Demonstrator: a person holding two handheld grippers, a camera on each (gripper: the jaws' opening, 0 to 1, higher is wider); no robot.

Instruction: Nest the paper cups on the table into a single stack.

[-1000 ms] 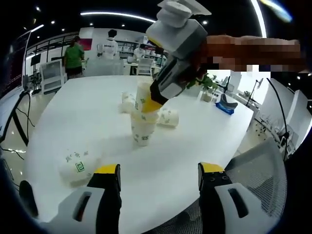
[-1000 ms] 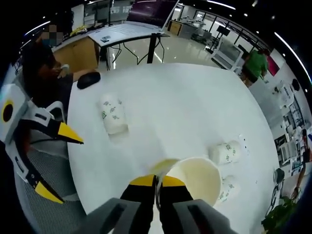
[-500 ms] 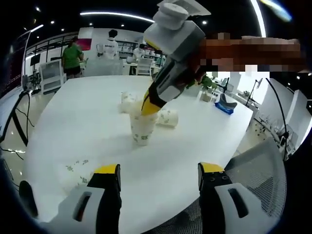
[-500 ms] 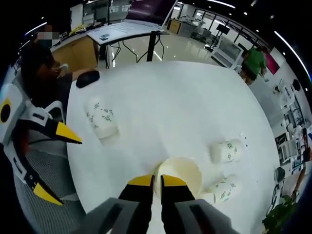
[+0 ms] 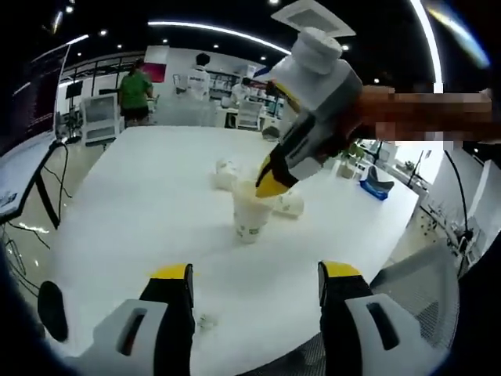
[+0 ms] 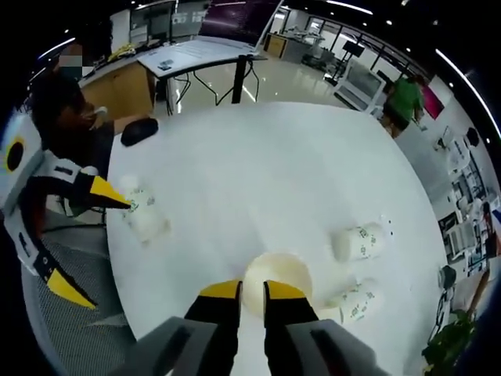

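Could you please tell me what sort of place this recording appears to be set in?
Probably an open-plan office or lab: a large round white table, a grey mesh office chair, desks with dark monitors, and people standing in the background.

The paper cups (image 5: pixel 252 213) are cream-white with small green printed motifs. The worktop (image 6: pixel 258 168) is plain white. Each hand-held gripper (image 5: pixel 254 286) is grey, tipped yellow over black.
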